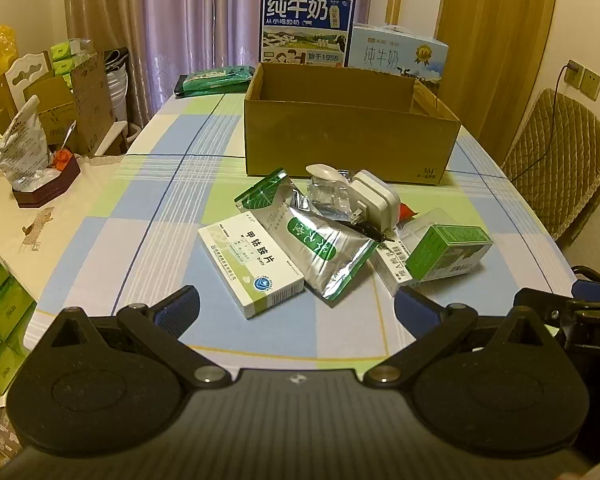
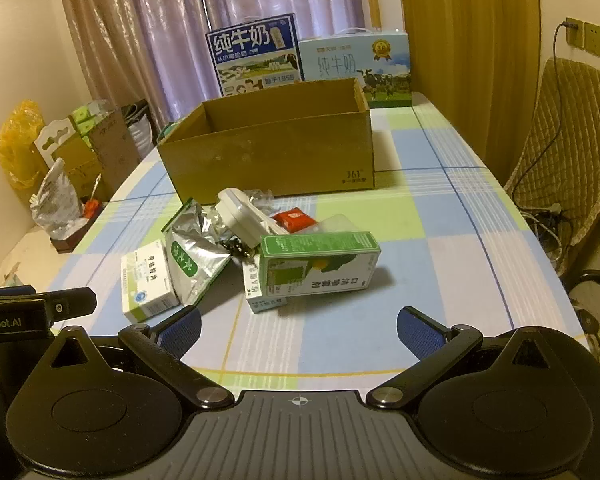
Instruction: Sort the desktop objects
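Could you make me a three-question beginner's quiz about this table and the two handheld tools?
1. True or false: the cardboard box already holds several sorted items.
2. Which lies nearest the left gripper? A) white charger B) white medicine box C) red packet
3. Fill in: the green carton rests partly on a smaller white ____.

Key
1. False: what shows of its inside looks empty.
2. B
3. box. The right gripper has its fingers spread, holding nothing.
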Demonstrator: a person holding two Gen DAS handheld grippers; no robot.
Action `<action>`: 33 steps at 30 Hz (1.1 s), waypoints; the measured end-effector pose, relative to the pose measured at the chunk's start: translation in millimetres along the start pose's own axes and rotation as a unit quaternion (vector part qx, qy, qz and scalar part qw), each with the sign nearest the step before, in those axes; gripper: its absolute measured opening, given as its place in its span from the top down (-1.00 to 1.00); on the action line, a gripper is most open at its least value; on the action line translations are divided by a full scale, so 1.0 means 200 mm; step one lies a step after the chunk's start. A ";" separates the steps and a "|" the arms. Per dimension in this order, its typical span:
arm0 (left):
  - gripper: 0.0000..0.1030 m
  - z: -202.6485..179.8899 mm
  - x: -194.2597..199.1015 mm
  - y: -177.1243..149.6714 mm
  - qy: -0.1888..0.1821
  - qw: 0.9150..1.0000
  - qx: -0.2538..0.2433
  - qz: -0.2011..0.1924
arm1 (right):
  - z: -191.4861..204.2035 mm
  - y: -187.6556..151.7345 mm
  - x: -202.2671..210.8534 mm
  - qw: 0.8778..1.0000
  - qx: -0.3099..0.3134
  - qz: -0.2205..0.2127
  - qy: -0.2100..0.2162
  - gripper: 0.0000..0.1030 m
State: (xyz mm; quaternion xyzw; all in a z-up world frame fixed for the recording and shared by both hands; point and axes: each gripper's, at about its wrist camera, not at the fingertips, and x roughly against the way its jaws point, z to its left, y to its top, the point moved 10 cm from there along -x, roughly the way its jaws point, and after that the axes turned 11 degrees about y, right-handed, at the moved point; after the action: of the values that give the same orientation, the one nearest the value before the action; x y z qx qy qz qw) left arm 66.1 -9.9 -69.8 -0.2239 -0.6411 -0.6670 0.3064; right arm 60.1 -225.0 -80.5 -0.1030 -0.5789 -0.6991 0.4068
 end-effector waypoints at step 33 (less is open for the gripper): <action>-0.98 0.02 -0.03 -0.01 0.003 1.000 0.002 0.007 | -0.03 0.00 -0.04 1.000 0.023 0.008 -0.010 -0.97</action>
State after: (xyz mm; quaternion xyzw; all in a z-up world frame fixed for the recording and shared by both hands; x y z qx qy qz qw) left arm 67.8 -5.1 -74.6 -0.2259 -0.6404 -0.6640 0.3132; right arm 66.6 -226.7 -86.9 -0.1053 -0.5978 -0.6815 0.4088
